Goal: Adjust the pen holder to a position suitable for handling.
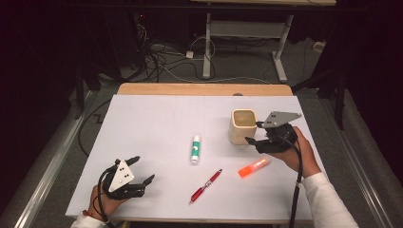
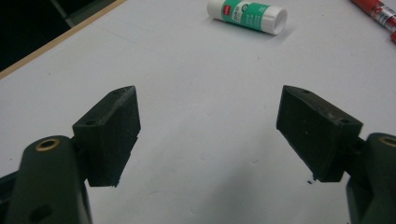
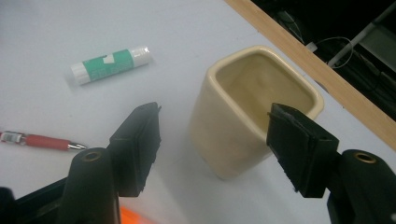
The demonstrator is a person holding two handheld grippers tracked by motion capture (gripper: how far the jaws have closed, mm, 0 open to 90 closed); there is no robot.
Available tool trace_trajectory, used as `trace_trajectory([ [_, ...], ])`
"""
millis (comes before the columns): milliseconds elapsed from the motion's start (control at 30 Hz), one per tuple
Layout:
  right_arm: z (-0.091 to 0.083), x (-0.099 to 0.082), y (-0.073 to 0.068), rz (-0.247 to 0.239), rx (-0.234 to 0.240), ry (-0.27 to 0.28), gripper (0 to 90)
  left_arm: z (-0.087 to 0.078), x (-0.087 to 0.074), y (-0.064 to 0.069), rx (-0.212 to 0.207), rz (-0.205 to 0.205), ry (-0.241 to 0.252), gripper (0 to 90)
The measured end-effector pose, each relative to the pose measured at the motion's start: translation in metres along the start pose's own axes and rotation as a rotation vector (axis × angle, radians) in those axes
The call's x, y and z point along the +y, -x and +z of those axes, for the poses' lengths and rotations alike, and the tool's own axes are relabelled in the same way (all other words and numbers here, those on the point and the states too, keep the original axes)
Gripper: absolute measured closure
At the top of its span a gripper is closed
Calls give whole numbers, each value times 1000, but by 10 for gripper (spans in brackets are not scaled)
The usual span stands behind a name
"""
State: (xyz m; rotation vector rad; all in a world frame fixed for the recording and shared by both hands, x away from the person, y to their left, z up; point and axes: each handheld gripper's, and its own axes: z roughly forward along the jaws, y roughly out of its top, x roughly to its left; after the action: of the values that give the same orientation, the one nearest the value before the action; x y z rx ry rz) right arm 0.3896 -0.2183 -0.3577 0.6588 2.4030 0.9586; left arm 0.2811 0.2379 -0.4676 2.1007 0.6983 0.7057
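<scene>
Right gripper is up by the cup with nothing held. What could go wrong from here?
1. The open right gripper hangs beside the cream square ceramic cup; a finger could clip its rim and tip it.
2. The orange highlighter lies just under that hand, so a drop could knock it away.

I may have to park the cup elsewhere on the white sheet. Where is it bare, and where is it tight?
Bare: the far-left stretch of the white sheet, beyond the glue stick, and the patch between the left gripper and the red pen. Tight: the right side, where the cup, the right gripper and the orange marker crowd together.
</scene>
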Motion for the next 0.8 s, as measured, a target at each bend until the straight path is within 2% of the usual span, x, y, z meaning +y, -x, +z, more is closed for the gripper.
trace_trajectory([
  [67, 4, 6, 1, -21, 6, -18, 352, 0, -1, 0, -3, -3, 1, 207],
  [300, 16, 11, 10, -22, 22, -43, 359, 1, 0, -1, -5, -5, 2, 207],
  [367, 17, 13, 11, -35, 19, -52, 359, 2, 0, 0, -8, 1, -4, 208],
  [467, 22, 19, 17, -36, 36, -64, 379, 3, -1, 0, -14, 7, -13, 207],
  [700, 41, 33, 27, -69, 102, -165, 462, 3, -1, 0, -9, 9, -16, 208],
  [733, 41, 33, 27, -69, 102, -165, 462, 3, -1, 0, -7, 8, -17, 208],
  [767, 46, 37, 29, -76, 119, -193, 485, 2, -2, -1, -7, 5, -18, 208],
  [800, 46, 37, 29, -76, 119, -193, 485, 2, -2, -1, -8, 1, -18, 208],
])
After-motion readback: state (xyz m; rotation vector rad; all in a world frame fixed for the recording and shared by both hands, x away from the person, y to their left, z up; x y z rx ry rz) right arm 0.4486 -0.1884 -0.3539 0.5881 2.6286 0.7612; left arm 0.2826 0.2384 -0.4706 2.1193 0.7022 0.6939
